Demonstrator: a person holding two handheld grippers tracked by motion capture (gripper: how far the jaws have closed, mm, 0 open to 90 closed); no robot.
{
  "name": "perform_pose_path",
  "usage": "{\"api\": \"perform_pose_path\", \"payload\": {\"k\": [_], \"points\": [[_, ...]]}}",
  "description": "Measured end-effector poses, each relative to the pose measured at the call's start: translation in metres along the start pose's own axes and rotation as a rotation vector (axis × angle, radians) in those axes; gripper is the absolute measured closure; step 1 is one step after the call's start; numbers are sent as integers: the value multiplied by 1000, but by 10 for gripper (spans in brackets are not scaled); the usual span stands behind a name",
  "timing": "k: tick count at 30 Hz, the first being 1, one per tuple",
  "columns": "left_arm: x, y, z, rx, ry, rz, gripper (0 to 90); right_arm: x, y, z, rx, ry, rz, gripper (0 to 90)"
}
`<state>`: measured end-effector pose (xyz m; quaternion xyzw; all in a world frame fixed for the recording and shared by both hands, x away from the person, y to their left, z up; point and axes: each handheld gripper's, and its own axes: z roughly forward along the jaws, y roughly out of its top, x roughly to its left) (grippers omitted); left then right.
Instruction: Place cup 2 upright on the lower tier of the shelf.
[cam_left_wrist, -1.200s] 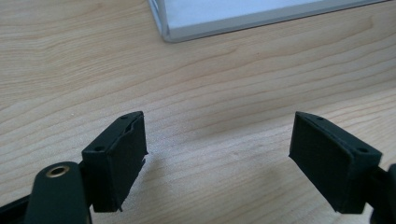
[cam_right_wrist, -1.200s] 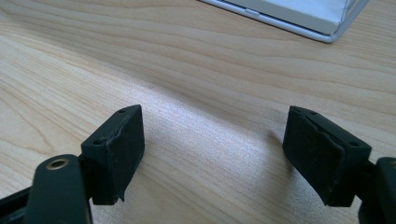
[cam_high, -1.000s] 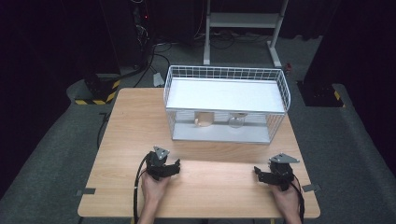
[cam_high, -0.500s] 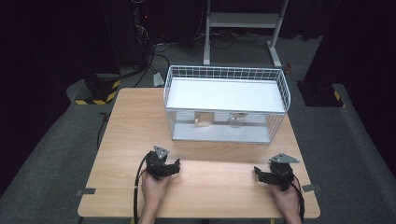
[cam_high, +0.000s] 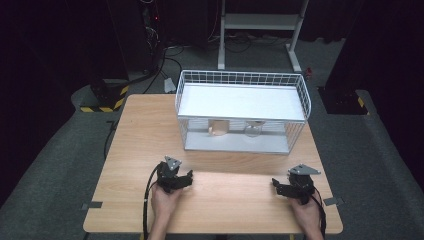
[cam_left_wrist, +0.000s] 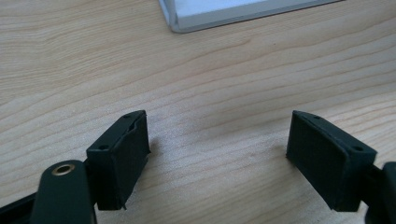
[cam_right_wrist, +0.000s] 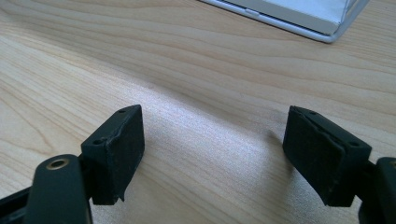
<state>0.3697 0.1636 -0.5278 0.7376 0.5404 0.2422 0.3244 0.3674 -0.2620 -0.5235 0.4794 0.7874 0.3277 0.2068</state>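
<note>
Both grippers rest low on the pale wooden table (cam_high: 140, 130), near its front edge and well apart. Left gripper (cam_left_wrist: 217, 149): black jaws apart over bare wood, having just closed a little, nothing between them. Right gripper (cam_right_wrist: 212, 144): jaws apart, nothing between them. Beyond both stands a white wire basket cage (cam_high: 242, 80); a small tan object (cam_high: 218, 128) and a clear glass (cam_high: 254, 129) sit under its shelf.

Grey carpet floor (cam_high: 45, 165), dark surroundings, white metal stand (cam_high: 260, 22) behind table (cam_high: 145, 130).
</note>
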Motion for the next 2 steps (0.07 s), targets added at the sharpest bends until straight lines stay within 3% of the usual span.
{"api": "perform_pose_path", "payload": {"k": [2], "points": [[0, 0, 0, 0, 1, -1, 210, 0, 0, 0, 0, 1, 0, 210]]}}
